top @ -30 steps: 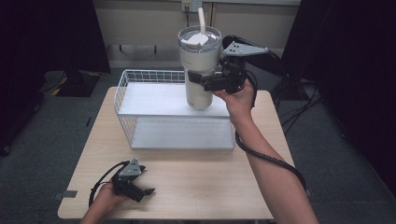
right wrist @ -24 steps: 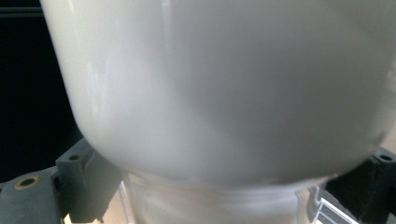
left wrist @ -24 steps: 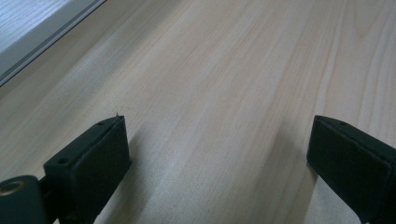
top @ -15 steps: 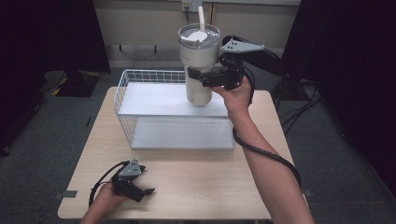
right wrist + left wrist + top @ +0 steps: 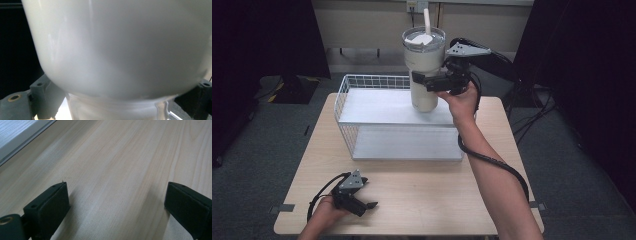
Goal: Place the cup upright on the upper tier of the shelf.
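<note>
Right gripper (image 5: 428,83) grips the white tumbler (image 5: 424,70) around its body where the wide upper part narrows to the slimmer base; the jaws are closed against both sides of it. In the right gripper view the tumbler (image 5: 117,47) sits between the two black jaws, pale and glossy, with the narrower lower section below the shoulder. Tumbler is upright, with a lid and a white straw (image 5: 427,22) standing out of the top. Its base is at the top shelf of the white wire rack (image 5: 362,107), toward the rack's right rear; cannot tell whether it touches the shelf or hangs just above.

Left gripper (image 5: 362,205) lies low at the near left of the counter (image 5: 422,195), held by the left hand (image 5: 324,215). Jaws stand wide apart with nothing between them; the left gripper view shows bare wood grain between the two pads, and the pale edge of the rack's lower shelf (image 5: 17,135) in the upper left corner.

Surface: light wood counter, matte, bare apart from the rack, which stands across its rear half. Rack has a flat white upper shelf, a lower shelf beneath, and wire mesh sides.

Room: grey carpeted floor (image 5: 572,150); dark curtains at both sides; pale wall (image 5: 362,25) behind. Black cables lie on the floor at the right, and the right gripper's cable (image 5: 492,162) loops along the forearm.
</note>
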`<state>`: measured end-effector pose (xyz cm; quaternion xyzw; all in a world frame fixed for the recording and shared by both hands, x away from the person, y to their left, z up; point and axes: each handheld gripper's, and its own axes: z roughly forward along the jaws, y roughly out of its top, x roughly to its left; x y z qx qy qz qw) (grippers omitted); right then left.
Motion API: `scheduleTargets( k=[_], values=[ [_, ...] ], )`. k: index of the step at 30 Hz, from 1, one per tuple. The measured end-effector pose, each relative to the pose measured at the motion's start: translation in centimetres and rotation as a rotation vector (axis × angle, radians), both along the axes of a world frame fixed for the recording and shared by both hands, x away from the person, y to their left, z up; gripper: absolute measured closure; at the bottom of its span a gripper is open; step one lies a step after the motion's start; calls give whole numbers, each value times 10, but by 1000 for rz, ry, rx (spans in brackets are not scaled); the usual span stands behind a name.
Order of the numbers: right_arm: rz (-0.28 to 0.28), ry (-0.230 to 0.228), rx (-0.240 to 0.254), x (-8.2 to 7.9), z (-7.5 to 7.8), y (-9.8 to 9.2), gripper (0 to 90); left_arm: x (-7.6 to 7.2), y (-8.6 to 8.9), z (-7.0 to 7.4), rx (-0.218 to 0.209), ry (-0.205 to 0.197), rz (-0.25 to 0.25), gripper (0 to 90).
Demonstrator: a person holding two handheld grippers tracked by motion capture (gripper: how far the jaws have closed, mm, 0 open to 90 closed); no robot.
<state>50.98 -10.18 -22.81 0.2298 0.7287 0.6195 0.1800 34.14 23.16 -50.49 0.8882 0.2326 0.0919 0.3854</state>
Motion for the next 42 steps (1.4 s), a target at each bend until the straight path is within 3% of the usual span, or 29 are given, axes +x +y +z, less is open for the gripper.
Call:
scheduleTargets(
  k=[25, 42],
  values=[
    [-38, 8, 3, 12, -8, 5, 92, 0, 0, 0, -2, -2, 2, 51],
    [-72, 16, -5, 19, -23, 4, 91, 0, 0, 0, -2, -2, 2, 51]
  ],
)
